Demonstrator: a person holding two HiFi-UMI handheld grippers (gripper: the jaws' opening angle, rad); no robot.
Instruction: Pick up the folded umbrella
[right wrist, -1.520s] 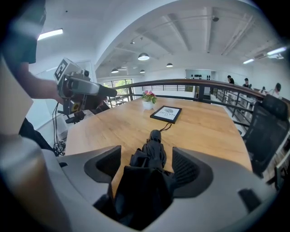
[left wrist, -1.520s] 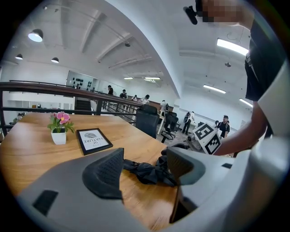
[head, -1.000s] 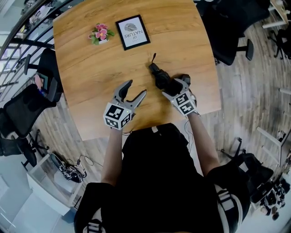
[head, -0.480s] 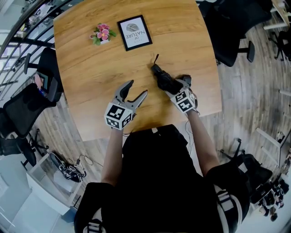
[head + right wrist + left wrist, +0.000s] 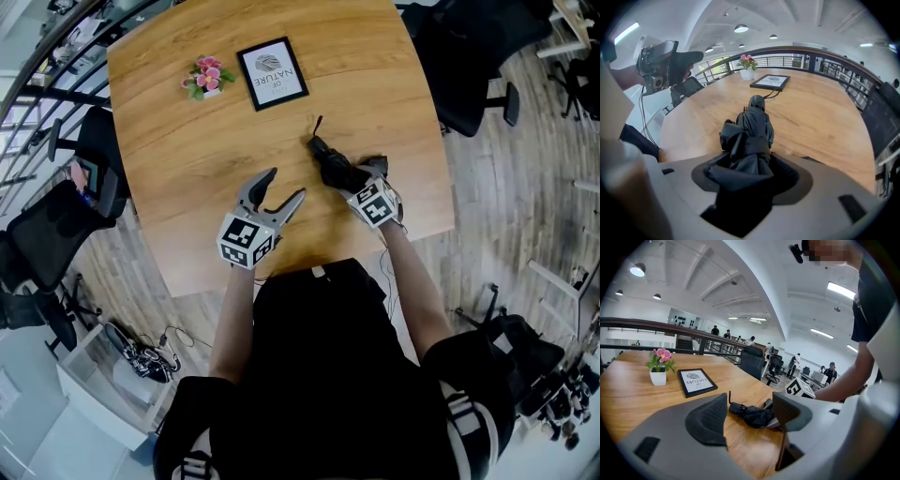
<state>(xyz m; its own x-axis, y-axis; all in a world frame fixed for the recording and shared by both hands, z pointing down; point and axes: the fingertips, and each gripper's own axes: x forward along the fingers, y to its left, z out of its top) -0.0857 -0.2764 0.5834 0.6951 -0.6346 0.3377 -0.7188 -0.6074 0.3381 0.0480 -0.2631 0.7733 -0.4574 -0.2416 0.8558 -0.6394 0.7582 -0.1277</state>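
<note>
One wooden table (image 5: 187, 141) carries three things: one folded black umbrella (image 5: 333, 166), one framed picture (image 5: 272, 72) and one small white pot of pink flowers (image 5: 208, 75). The picture and the pot stand side by side at the far end, well apart from the umbrella. The umbrella lies flat near the table's front right part, and the thin cord at its far tip points toward the picture. There are two claws, one in each of the person's hands. The right gripper (image 5: 354, 183) tilts down over the near end of the umbrella. Its two jaws are closing on the bundle, and the loose black cloth fills the gap and lies against both pads. The left gripper (image 5: 283, 186) hangs over bare wood just beside it, with its two jaws spread wide and nothing between them.
</note>
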